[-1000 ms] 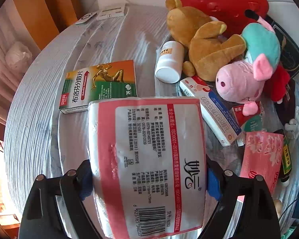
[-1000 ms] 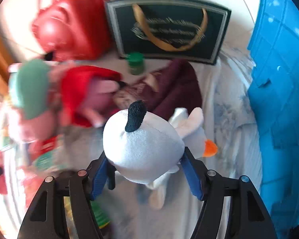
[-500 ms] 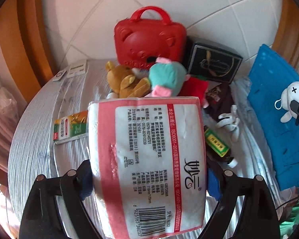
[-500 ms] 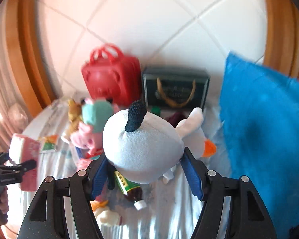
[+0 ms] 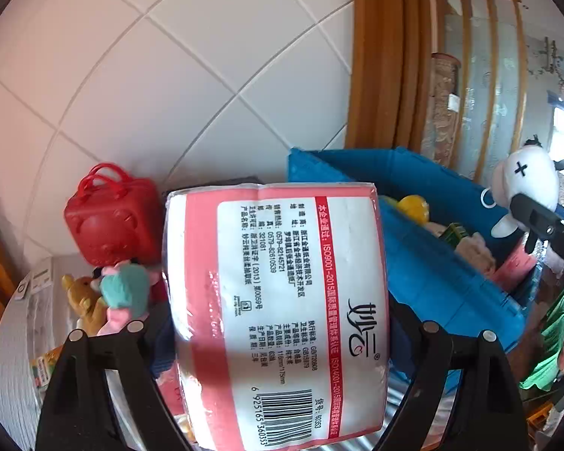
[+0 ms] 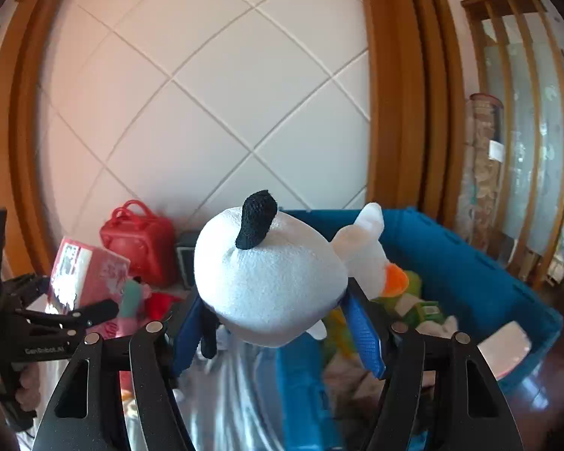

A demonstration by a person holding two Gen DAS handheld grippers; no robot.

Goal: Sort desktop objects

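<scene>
Blue bin point(image 6: 470, 259) holds mixed toys, boxes.

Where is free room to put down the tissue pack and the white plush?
Free: the striped tablecloth left of the brown bear. The blue bin is partly filled; a gap shows near its right wall. Crowded: around the red case and pink pig.
</scene>
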